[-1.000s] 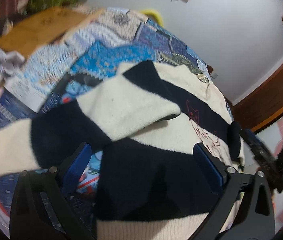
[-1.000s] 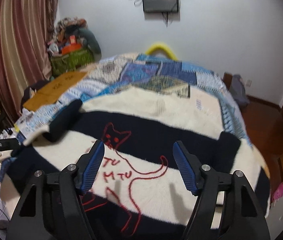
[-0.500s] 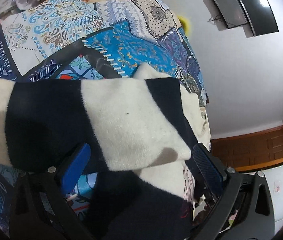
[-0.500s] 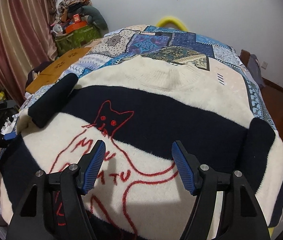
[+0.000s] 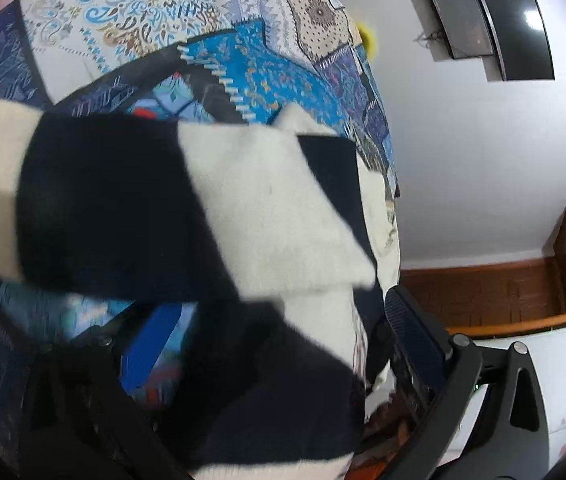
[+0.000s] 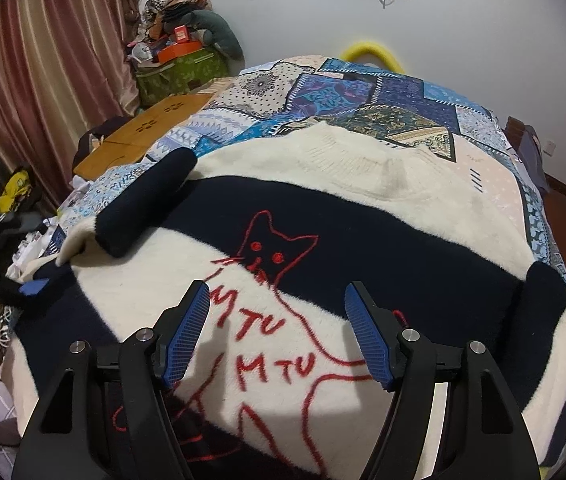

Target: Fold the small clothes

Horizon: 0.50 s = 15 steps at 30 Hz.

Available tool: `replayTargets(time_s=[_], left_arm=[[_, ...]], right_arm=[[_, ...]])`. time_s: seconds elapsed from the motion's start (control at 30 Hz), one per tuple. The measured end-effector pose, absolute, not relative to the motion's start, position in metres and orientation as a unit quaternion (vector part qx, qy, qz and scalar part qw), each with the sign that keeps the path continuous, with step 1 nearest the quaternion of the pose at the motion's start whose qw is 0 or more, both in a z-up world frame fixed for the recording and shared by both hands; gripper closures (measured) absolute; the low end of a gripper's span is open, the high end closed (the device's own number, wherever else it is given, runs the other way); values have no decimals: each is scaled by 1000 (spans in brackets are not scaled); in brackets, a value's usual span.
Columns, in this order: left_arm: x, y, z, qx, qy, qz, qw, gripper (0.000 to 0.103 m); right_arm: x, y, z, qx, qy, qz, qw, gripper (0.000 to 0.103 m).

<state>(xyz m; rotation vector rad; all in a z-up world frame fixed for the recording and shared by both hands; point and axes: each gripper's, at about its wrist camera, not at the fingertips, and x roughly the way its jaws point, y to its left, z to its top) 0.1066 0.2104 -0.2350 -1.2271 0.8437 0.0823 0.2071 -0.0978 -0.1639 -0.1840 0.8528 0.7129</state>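
A cream and navy striped sweater [image 6: 363,248] with a red stitched cat and "MTU" letters lies face up on the patchwork bedspread [image 6: 363,96]. Its left sleeve [image 6: 143,208] is folded in over the chest. My right gripper [image 6: 279,332] is open and empty, hovering over the red letters. In the left wrist view my left gripper [image 5: 279,340] is open, with the striped sleeve [image 5: 203,208] and the sweater's side edge lying between its blue pads; the left pad [image 5: 147,352] is blurred.
A wooden lap table [image 6: 143,132] sits at the bed's left edge, with a green bag of clutter [image 6: 183,68] behind it and curtains [image 6: 43,60] on the left. A TV [image 5: 511,20] hangs on the white wall. Wooden floor [image 5: 483,292] lies past the bed's right side.
My left gripper has moved lower and closer along the sweater's side, with the sleeve now filling its view. My right gripper has dropped nearer to the sweater front. Both stay open.
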Motion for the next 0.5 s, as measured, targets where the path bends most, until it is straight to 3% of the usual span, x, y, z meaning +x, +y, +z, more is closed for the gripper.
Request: replayTargets(time_s=[0.07,0.1,0.17,0.23,0.3,0.5], left_arm=[[119,218,-234,-544,381,61,745,3],[122,220,-234,-534,382,73,751,11],[132,229,-233,-495,388,126,767,33],[134,239,-236,-470,390,172,773,71],[138,252,-239,-453,392,195,776,92],[156,267,-191,-330,372,234,836,97]], right_arm=[[206,-98,-163,-87,404,337,846,36],[205,-99,-162,-86,403,337,846,36],[204,-102,-160,-84,402,336,848,36],[203,-107,-158,-82,399,333,850,36],[202,-113,-155,-89,393,325,855,36],[207,-140,-151,-90,380,300,870,31]])
